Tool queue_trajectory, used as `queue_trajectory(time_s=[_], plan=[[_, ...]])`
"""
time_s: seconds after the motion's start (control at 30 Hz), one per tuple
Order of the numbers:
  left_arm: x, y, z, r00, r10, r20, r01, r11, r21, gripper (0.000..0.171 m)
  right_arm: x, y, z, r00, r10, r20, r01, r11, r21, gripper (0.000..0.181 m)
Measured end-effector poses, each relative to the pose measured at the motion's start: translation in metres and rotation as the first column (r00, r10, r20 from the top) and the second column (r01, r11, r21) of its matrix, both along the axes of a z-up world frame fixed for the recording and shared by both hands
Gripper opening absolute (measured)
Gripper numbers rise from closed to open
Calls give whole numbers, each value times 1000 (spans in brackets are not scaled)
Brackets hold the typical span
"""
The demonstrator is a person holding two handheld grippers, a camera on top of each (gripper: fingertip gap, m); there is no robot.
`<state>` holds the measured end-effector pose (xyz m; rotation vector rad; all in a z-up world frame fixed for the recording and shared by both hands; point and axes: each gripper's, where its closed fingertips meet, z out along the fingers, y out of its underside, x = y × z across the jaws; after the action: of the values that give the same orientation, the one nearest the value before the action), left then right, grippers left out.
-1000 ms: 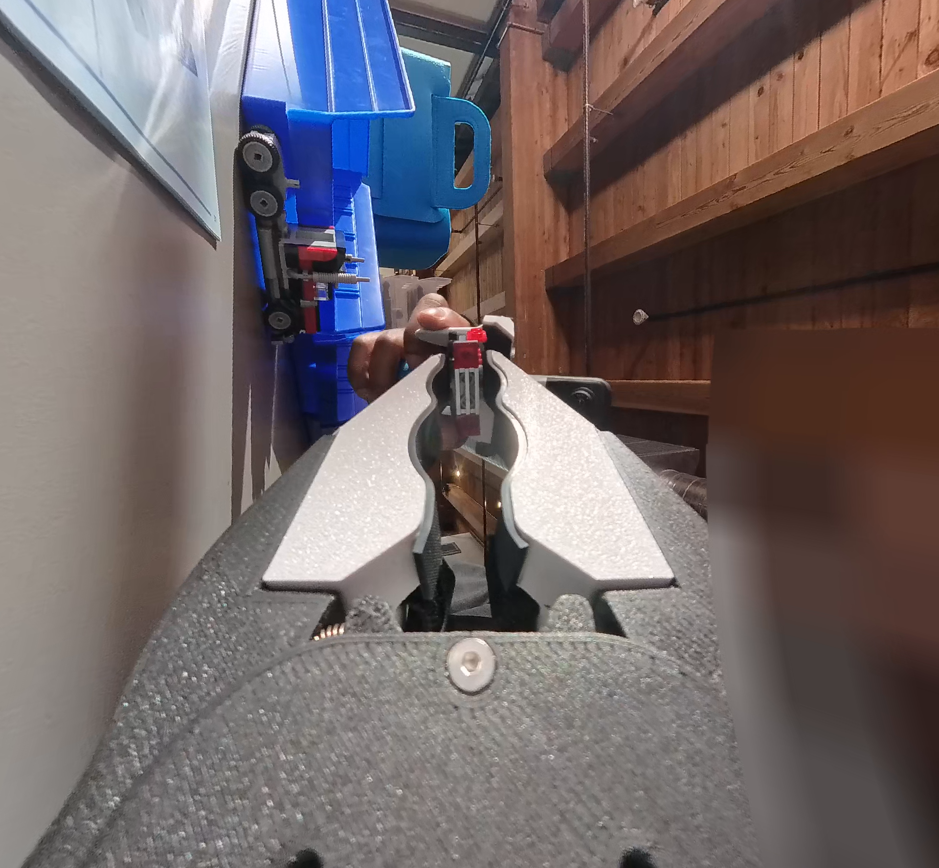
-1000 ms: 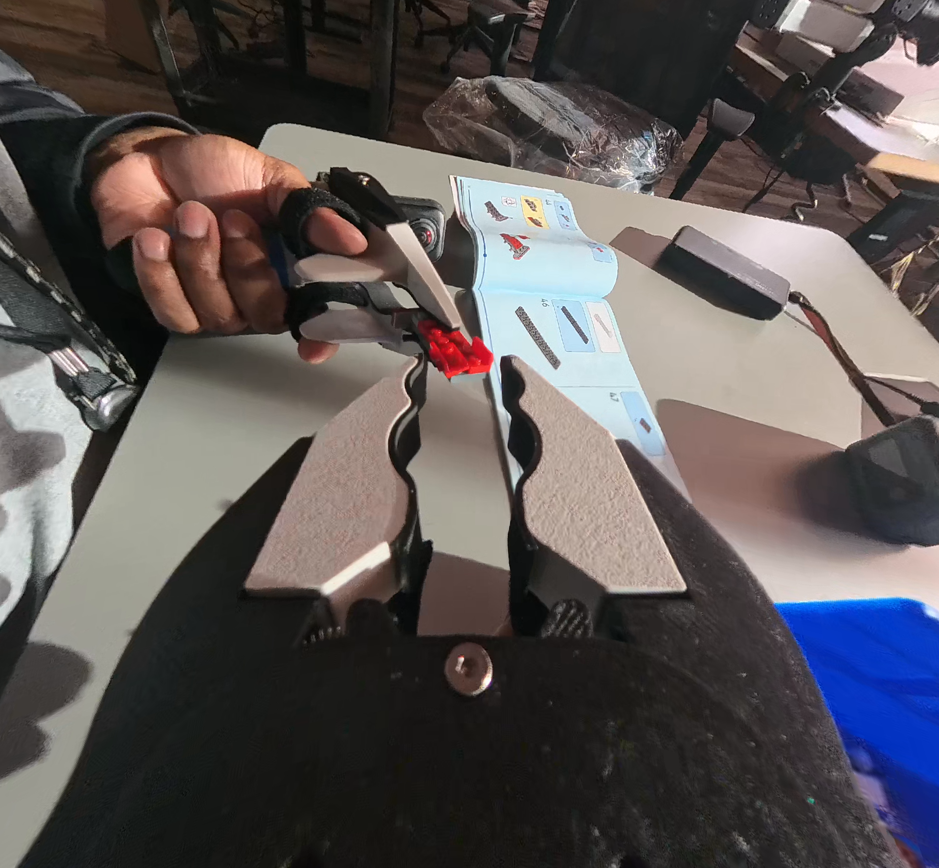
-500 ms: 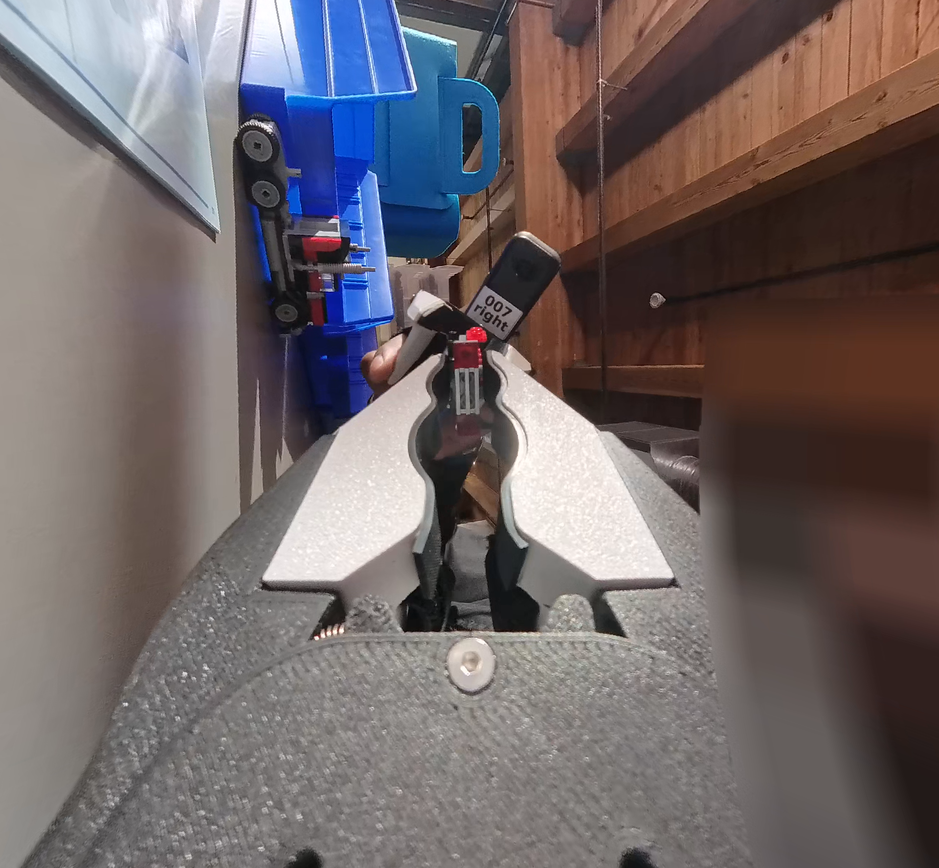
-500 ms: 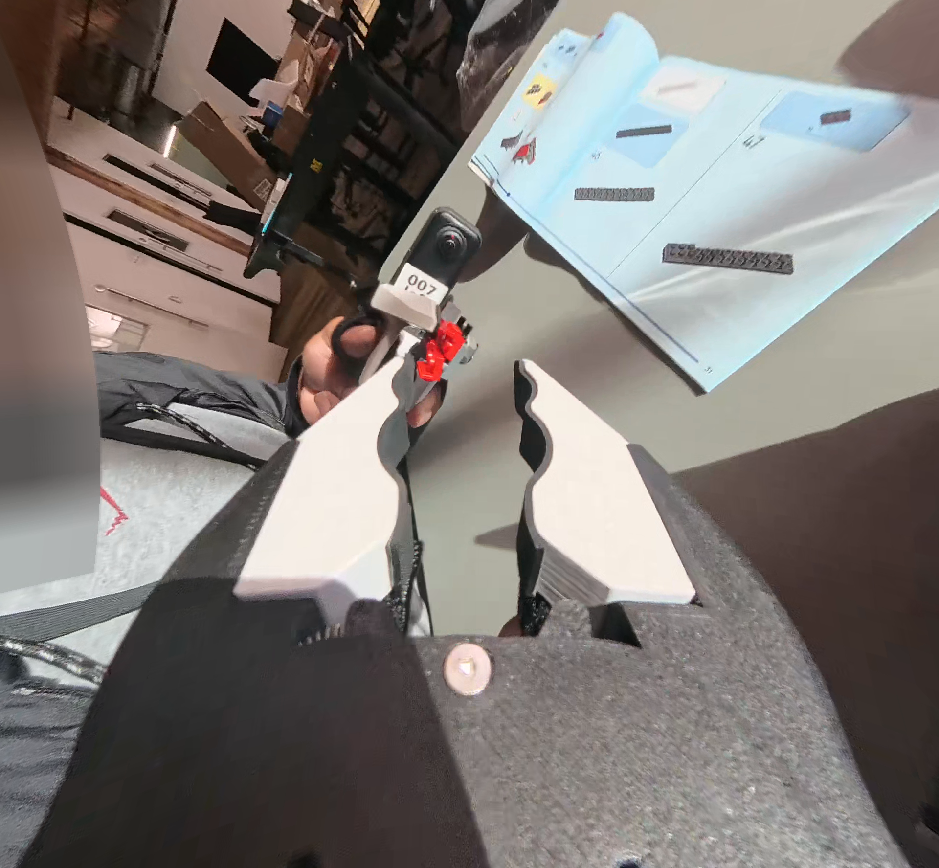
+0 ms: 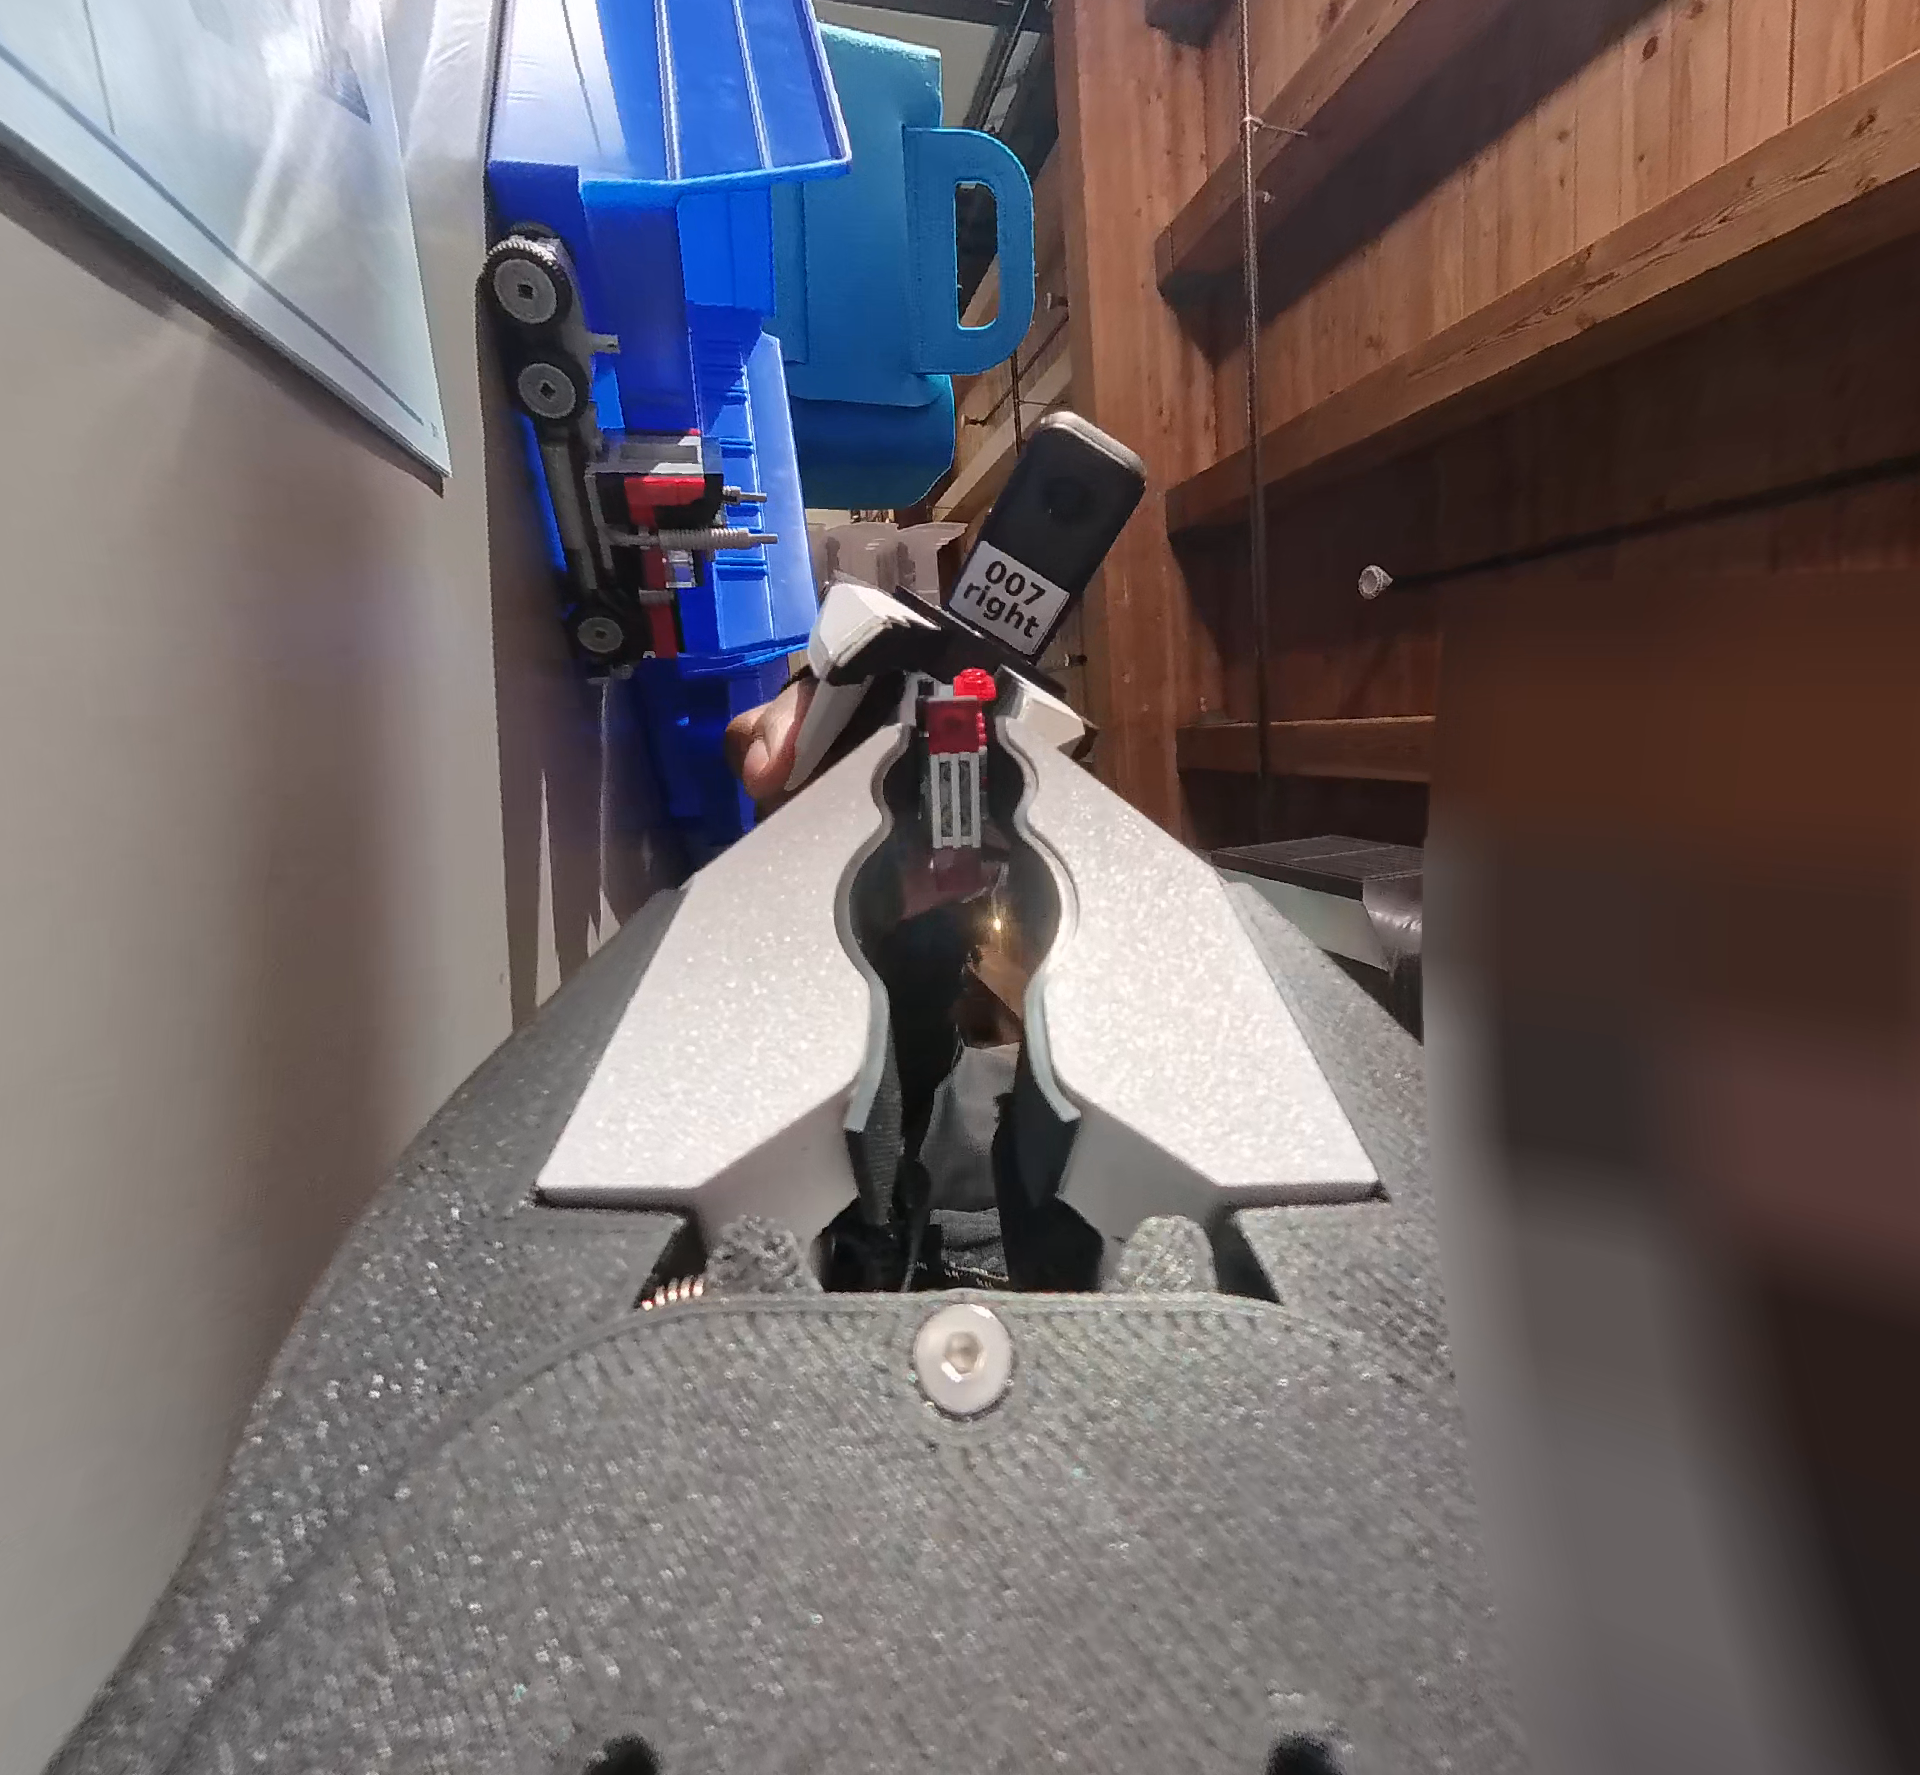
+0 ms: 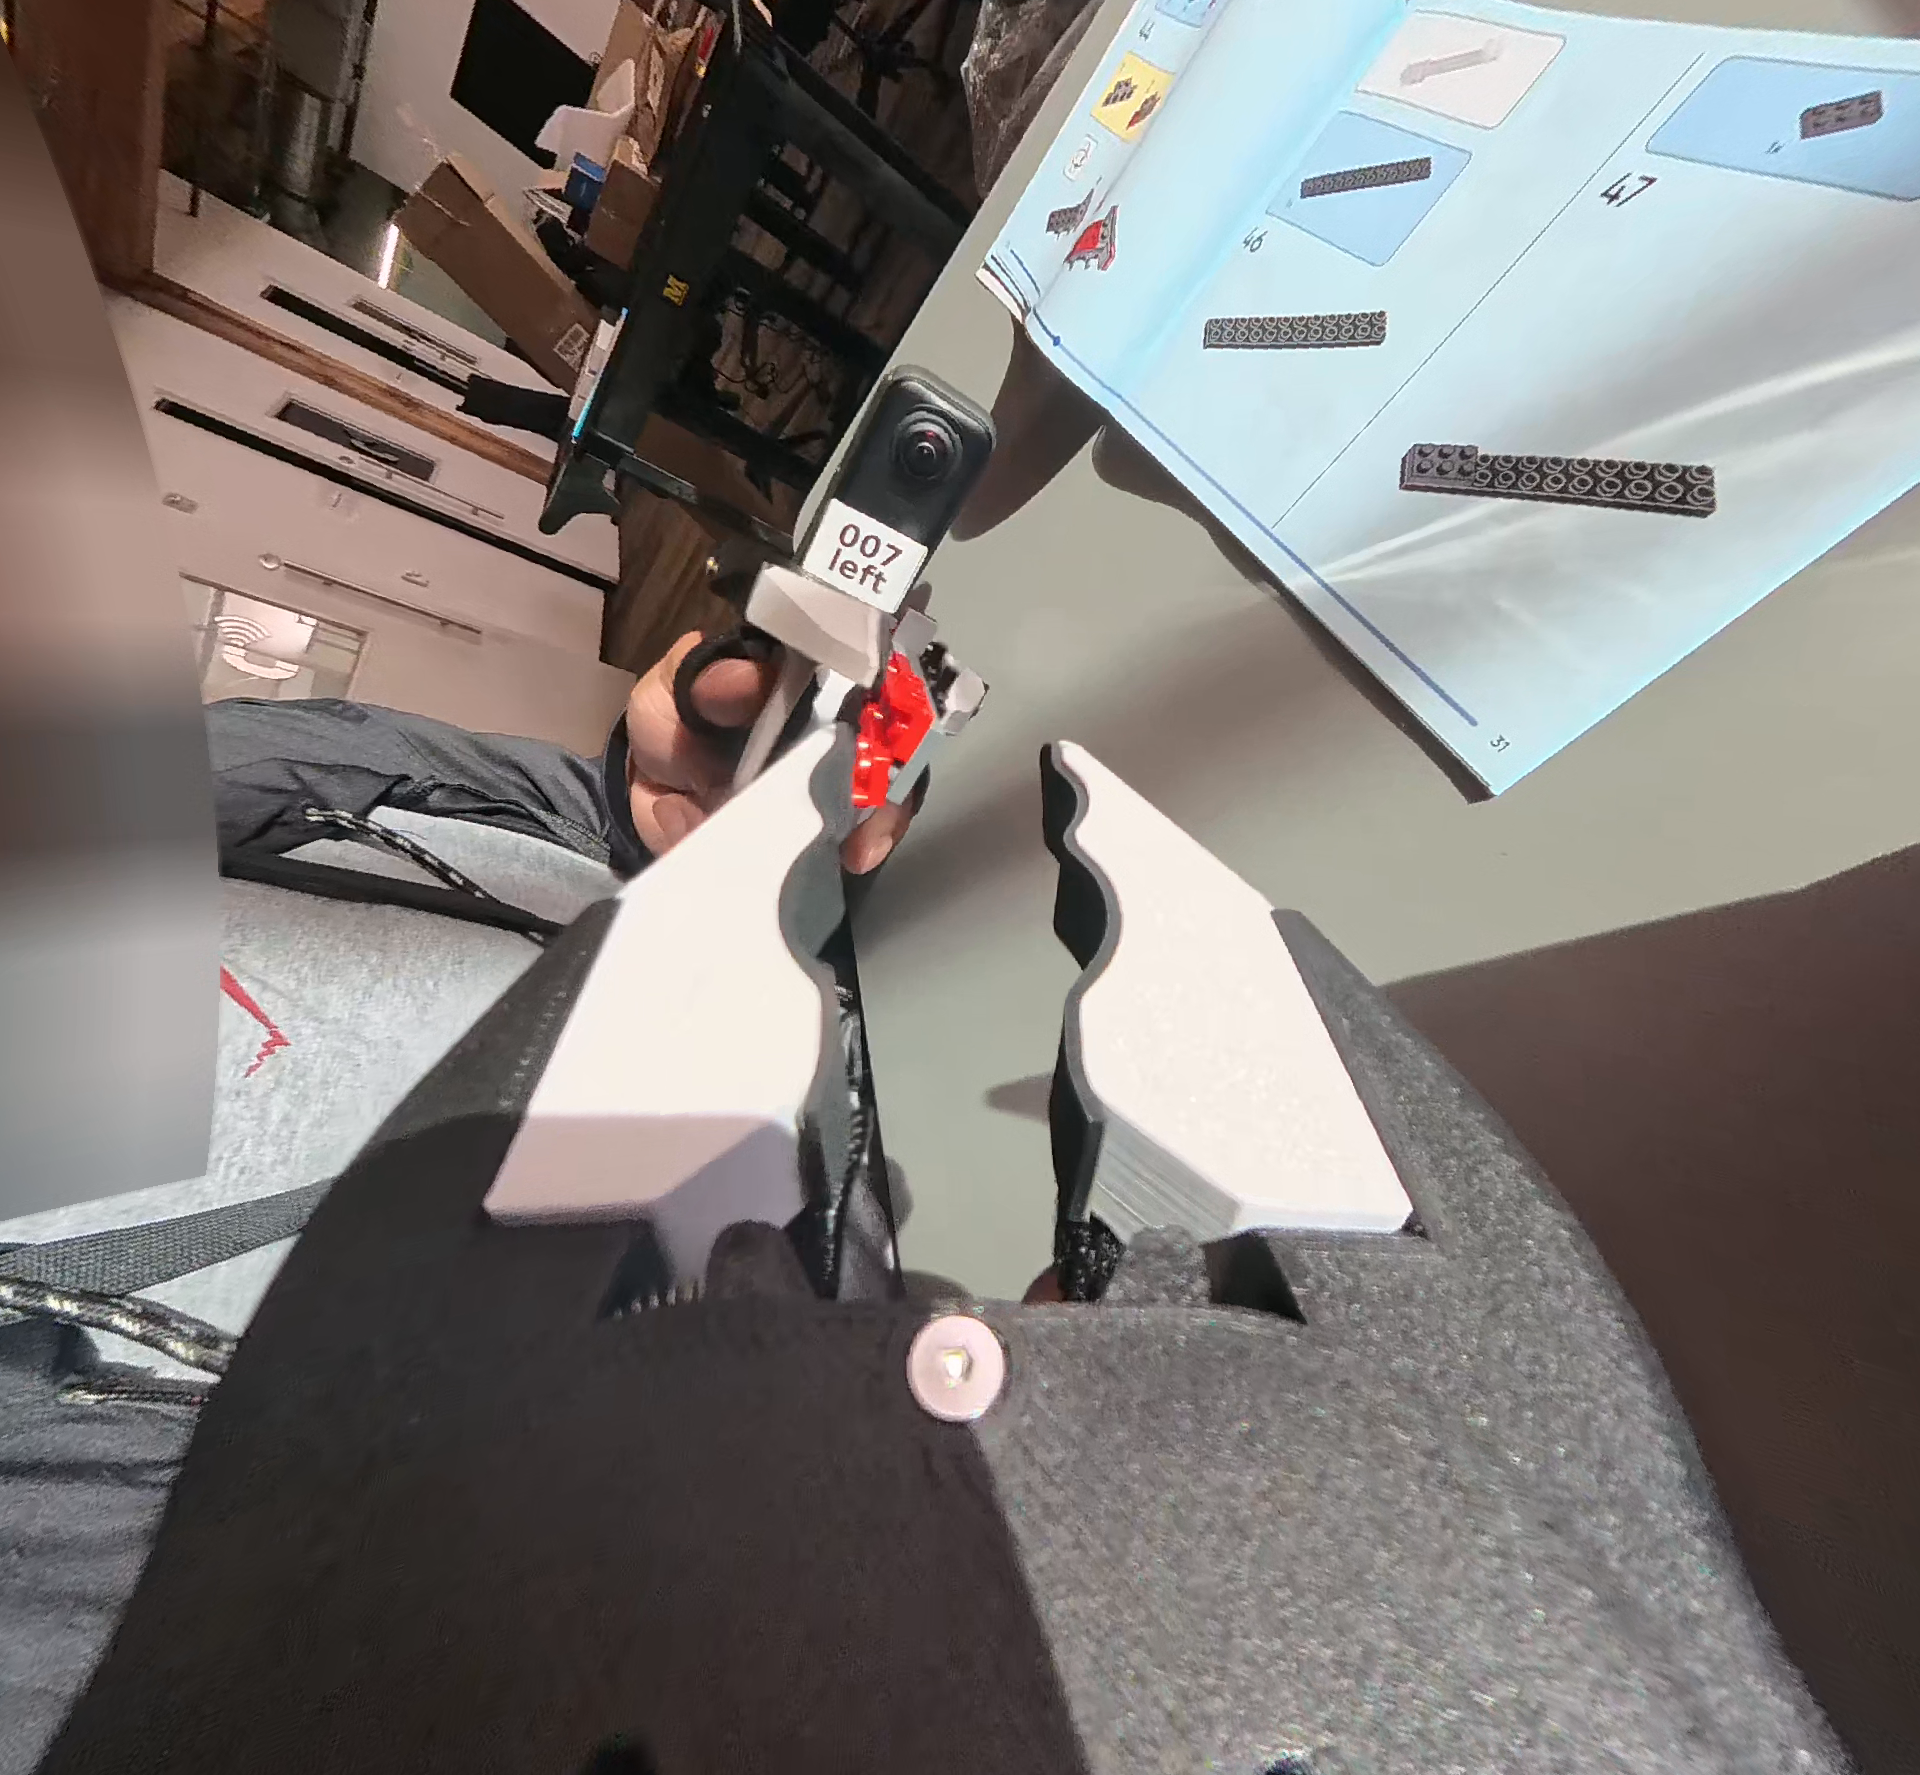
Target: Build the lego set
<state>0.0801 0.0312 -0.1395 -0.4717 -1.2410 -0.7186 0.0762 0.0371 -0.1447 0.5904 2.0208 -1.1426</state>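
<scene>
Your left gripper is clenched on a small red and grey lego piece, pinched upright between its fingertips and held in the air above the table. In the right wrist view the same red piece sits just beyond your right gripper's near fingertip. Your right gripper is released, jaws spread and holding nothing, and it faces the left one tip to tip.

An instruction booklet lies open on the grey table, showing dark long plates. Further off, a partly built vehicle with grey wheels and a red and grey body rests on the table against blue bins.

Judging from this, the build looks well under way: the wheeled chassis is together and a small sub-part is in hand. What seems left is to add to or fit this red piece, then work through the booklet's remaining pages; how many remain cannot be told
</scene>
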Motion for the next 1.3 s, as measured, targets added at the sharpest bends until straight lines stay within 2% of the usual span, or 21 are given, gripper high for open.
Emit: queue_trajectory(time_s=[0.13, 0.3, 0.63, 1.3], plan=[[0, 1, 0, 1000, 0, -7, 0, 1000, -18, 13, 1, 1, 0, 1000, 19, 2, -19, 1000, -9, 31], [0, 1, 0, 1000, 6, -28, -7, 999, -52, 14, 5, 0, 6, 999, 34, 6, -34, 998, -55, 14], [0, 1, 2, 998, 10, -62, -16, 994, -104, 13, 3, -1, 7, 1000, 14, 0, -14, 996, -94, 11], [-1, 1, -3, 999, 7, -54, -13, 994, -113, 14, 1, -1, 0, 999, -39, -22, 35, 990, -139, 10]])
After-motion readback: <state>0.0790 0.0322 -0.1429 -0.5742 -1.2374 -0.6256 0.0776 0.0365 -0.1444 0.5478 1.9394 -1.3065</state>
